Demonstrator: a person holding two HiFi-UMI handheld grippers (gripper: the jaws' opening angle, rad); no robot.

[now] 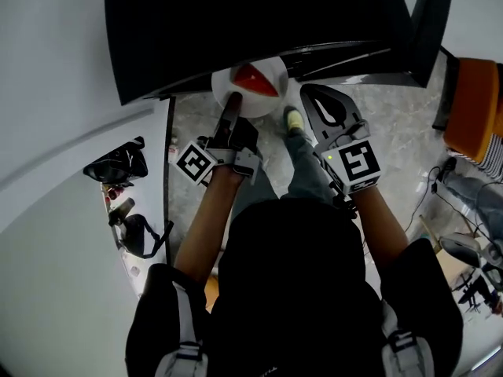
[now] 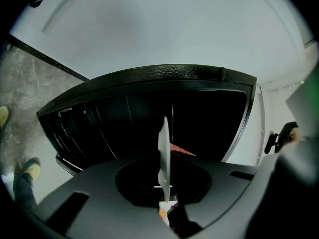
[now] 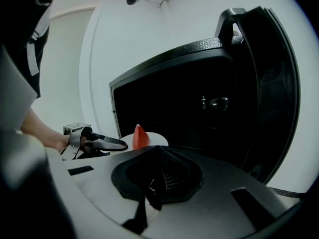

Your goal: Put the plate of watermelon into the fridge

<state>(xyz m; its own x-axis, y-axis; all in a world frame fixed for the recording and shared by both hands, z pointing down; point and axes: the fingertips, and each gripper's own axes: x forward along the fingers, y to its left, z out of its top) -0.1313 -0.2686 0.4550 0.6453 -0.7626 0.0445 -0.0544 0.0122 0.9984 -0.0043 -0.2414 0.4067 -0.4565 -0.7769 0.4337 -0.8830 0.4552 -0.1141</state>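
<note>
My left gripper [image 1: 233,100] is clenched on the near rim of the plate [image 1: 266,102]. The plate carries the watermelon [image 1: 253,77] and sits at the open front edge of the fridge [image 1: 236,30]. My right gripper [image 1: 316,96] hangs just beside it, jaws together and empty. The door [image 3: 271,83] stands wide open on the right.

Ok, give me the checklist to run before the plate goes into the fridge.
1. Grip: left gripper shut on the plate rim: ok.
2. Load: watermelon slice sitting on the plate: ok.
3. Access: fridge door open: ok.
4. Other hand: right gripper shut, holding nothing: ok.
5. Shelf space inside the fridge: cannot tell, interior too dark.
</note>
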